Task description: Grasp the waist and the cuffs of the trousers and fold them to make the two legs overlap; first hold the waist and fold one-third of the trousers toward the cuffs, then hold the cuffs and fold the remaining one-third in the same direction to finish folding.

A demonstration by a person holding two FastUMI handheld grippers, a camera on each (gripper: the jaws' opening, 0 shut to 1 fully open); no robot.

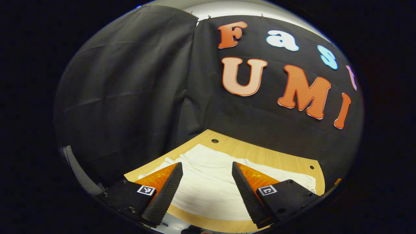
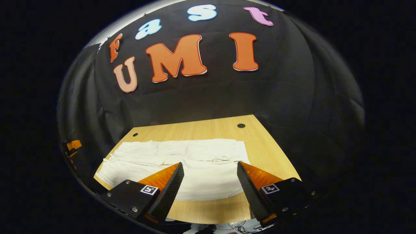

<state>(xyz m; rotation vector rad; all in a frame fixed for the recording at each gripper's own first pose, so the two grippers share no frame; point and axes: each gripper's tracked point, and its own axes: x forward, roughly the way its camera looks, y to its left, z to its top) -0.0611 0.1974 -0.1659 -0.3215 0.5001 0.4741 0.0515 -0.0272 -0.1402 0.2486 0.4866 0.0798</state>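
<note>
the bench is a light wooden top, its back edge against the black cloth wall, with a small dark hole near each back corner. the white trousers lie flat on it, their long axis running along the bench, parallel to the back edge; in the right gripper view the straight-cut end with a small drawstring knot lies toward the right side, and the other end reaches close to the left edge. a bare strip of wood stays open between the trousers and the back edge, a wider bare area lies between the trousers and the right edge, and a narrow strip shows along the front edge. the right gripper hangs above the front edge, fingers spread wide with nothing between them, the trousers showing through the gap. in the left gripper view the left gripper is likewise wide apart and empty, above the near part of the trousers, with bare wood toward the back corner.
</note>
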